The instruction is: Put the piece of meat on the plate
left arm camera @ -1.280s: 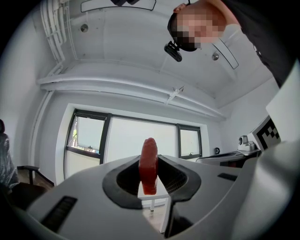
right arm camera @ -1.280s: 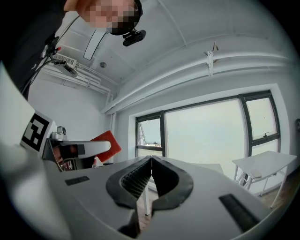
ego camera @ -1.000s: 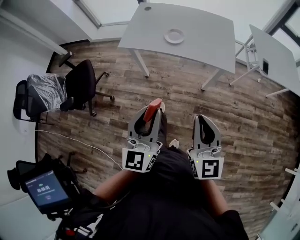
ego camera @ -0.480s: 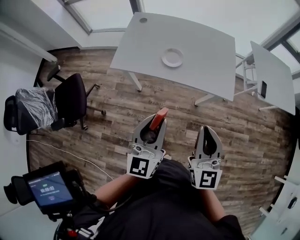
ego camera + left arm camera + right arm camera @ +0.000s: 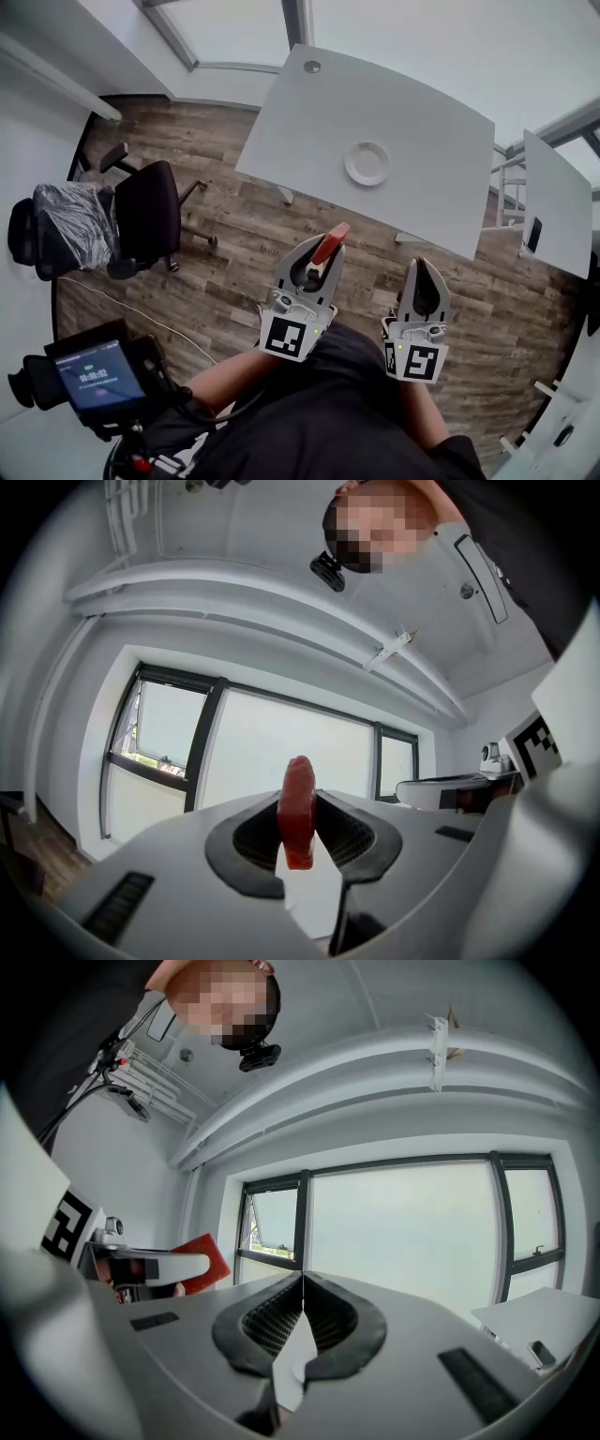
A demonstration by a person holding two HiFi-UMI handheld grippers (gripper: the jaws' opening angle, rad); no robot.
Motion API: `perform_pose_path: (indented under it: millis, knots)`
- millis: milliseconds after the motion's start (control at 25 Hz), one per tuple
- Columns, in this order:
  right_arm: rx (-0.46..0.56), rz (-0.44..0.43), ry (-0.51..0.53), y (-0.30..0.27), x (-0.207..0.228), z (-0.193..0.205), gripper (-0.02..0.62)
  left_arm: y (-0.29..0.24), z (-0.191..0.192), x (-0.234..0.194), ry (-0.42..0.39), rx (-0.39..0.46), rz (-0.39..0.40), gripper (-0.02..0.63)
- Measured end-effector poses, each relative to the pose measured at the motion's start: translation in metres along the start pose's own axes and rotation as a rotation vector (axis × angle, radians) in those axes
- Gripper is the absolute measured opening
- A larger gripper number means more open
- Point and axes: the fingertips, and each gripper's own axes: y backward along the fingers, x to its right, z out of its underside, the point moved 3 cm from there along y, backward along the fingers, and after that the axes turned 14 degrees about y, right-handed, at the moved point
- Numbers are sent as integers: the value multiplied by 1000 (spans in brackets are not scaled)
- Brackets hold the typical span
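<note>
The piece of meat (image 5: 298, 810) stands on edge, pinched in the left claw (image 5: 329, 244), held over the wooden floor (image 5: 234, 258) short of the surface's (image 5: 422, 112) near edge. The plate (image 5: 367, 162) lies near the surface's middle. The right claw (image 5: 424, 267) is closed on nothing.

On the counter (image 5: 300, 122), the plate (image 5: 367, 162); the chair (image 5: 150, 211) off to the left.
The plate lies near the counter's near edge. Before that edge, over the floor (image 5: 234, 272), the left gripper (image 5: 323, 253) and right gripper (image 5: 424, 267) sit side by side, the piece of meat (image 5: 331, 242) between the left one's jaws. A second table (image 5: 553, 206) stands at right.
</note>
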Motion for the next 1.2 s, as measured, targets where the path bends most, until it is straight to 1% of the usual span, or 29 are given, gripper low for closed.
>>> perform_pose_path:
  millis: [200, 320, 440, 560, 640, 760, 840, 960, 1120, 1200]
  knots:
    - [-5, 6, 13, -54, 3, -3, 6, -33, -12, -33, 13, -14, 20, 98]
    - [0, 26, 7, -75, 6, -5, 6, -48, -22, -55, 22, -8, 7, 98]
    - [-1, 34, -15, -90, 7, 0, 6, -58, -25, -70, 17, -12, -9, 98]
    - [8, 12, -42, -100, 15, 15, 6, -74, -11, -69, 14, -23, -32, 98]
    - [23, -4, -49, -106, 22, 18, 6, -85, -3, -65, 7, -30, -38, 98]
    - [41, -15, -81, -113, 32, 10, 6, -98, -1, -61, 7, -45, -45, 98]
    - [51, -35, -96, -117, 28, 5, 6, -99, -1, -67, 13, -41, -50, 98]
    - [63, -69, -88, -122, 29, -3, 6, -105, -6, -68, 12, -38, -56, 98]
    - [62, -62, -99, -129, 40, -6, 6, -124, 0, -64, 29, -59, -44, 98]
    - [69, -60, -101, -130, 40, -7, 6, -131, 6, -63, 41, -73, -14, 97]
